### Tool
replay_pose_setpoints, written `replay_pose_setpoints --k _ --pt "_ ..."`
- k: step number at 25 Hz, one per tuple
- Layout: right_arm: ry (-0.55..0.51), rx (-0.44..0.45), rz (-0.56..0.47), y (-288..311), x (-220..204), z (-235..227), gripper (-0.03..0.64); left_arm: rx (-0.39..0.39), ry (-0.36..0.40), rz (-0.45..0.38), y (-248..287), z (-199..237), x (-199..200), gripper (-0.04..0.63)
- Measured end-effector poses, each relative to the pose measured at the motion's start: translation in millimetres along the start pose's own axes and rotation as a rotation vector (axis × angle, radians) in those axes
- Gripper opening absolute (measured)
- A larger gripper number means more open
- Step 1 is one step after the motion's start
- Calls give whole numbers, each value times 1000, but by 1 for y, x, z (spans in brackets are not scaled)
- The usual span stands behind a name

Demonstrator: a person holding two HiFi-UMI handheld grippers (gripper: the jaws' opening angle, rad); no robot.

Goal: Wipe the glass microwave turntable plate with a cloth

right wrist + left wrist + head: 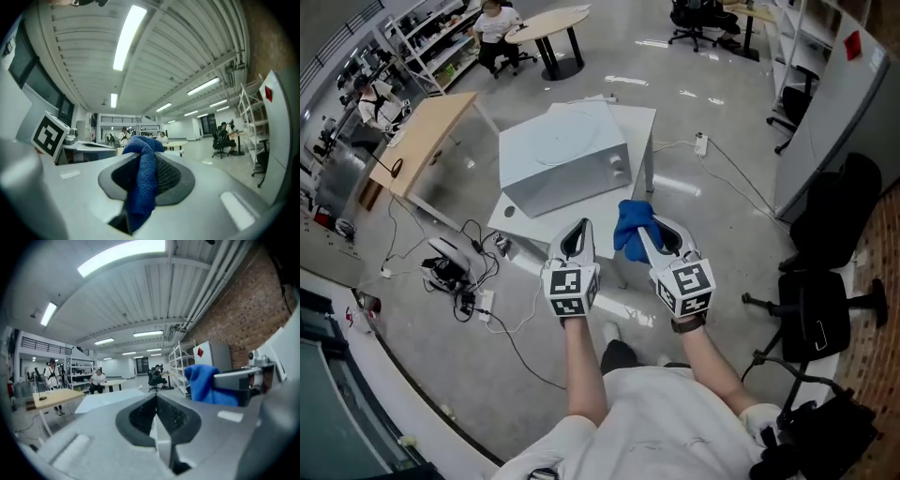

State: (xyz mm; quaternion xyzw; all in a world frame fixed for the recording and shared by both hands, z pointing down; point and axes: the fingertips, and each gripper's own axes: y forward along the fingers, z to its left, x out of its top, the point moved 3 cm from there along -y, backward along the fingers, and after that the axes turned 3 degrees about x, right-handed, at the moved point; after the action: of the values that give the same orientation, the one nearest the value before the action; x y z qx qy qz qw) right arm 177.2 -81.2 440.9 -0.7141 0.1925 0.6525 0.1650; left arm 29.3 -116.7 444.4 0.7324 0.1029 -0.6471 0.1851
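I hold both grippers in front of my chest, short of the white microwave [565, 157] on its low white table [636, 122]. A faint round outline [565, 147] shows on the microwave's top; I cannot tell if it is the glass plate. My right gripper [645, 234] is shut on a blue cloth [632, 225], which bunches above the jaws and hangs between them in the right gripper view, where the cloth [144, 180] fills the right gripper [141, 157]. My left gripper [577, 234] is shut with nothing in it; the left gripper [156, 399] points level into the room, with the cloth [204, 383] at its right.
A wooden desk [427, 139] stands at the left, with cables and a power strip [459, 277] on the floor near it. Black office chairs [817, 309] and a grey partition [839, 103] are at the right. A person [495, 23] sits at a far round table.
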Motion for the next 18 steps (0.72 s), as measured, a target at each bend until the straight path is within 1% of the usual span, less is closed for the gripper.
replay_pose_setpoints --k 2,4,5,7,9,11,14,16,18 --pt "-47 -46 -80 -23 31 -1 86 34 -5 -77 -16 -9 27 3" --pt "-109 -90 -117 -39 55 -2 86 57 -35 -153 -28 -13 51 3" --pt "-134 -110 -122 -45 62 -2 86 59 -39 -178 -34 -13 60 3" --pt "-153 -142 -119 -53 68 0 86 52 -19 -194 -46 -14 70 3" --pt "-141 -156 -114 -56 69 6 86 37 -1 -196 -60 -13 73 3" --pt "-127 -144 -119 -56 70 18 86 32 4 -206 -75 -10 74 3" --pt "-111 -100 -150 -53 75 47 86 41 21 -226 -97 2 72 3" --pt "-102 -73 -159 -46 73 63 86 53 29 -236 -109 13 70 3" --pt "-90 -65 -148 -41 68 70 86 78 26 -238 -121 23 66 3"
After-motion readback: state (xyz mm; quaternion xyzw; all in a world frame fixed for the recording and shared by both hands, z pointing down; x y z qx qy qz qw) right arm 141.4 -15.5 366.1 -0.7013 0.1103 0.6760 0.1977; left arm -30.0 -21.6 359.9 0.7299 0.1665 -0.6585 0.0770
